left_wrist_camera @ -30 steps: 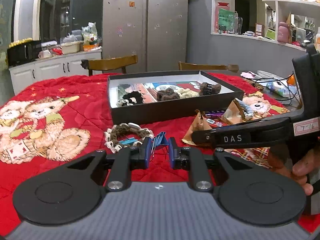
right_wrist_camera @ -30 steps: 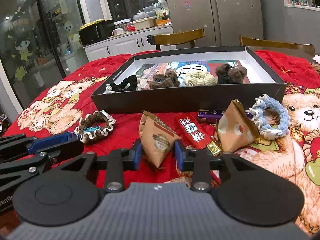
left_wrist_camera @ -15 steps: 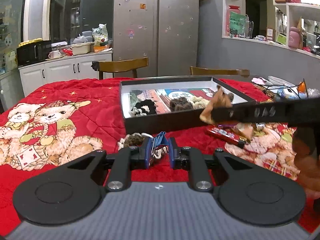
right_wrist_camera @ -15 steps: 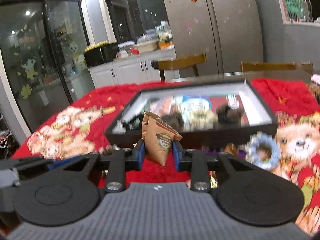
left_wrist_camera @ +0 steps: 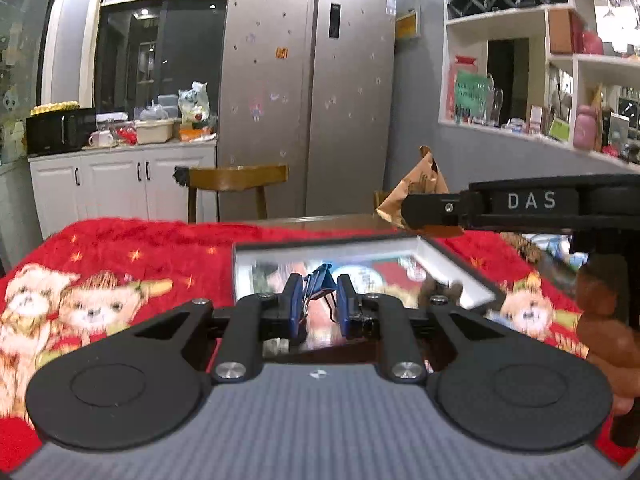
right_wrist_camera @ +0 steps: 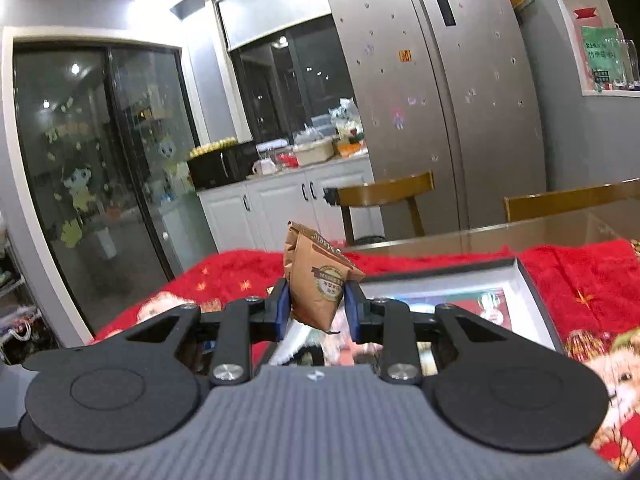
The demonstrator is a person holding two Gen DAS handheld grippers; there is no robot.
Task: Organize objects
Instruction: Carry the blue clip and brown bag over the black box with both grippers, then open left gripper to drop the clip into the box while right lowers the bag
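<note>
We hold a blue binder clip [left_wrist_camera: 318, 288] in the left gripper [left_wrist_camera: 319, 312] and a brown packet [right_wrist_camera: 318, 284] in the right gripper [right_wrist_camera: 316, 310], jaws narrow, above the box [right_wrist_camera: 536, 292].

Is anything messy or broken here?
Nothing looks broken or spilled. The brown packet is pinched in the right gripper, the blue binder clip in the left gripper, both above the open box.

Each camera sits on its tool, looking forward, close above the table [left_wrist_camera: 120, 236]. Both see the black box [right_wrist_camera: 536, 296] and the fridge [left_wrist_camera: 308, 92].
</note>
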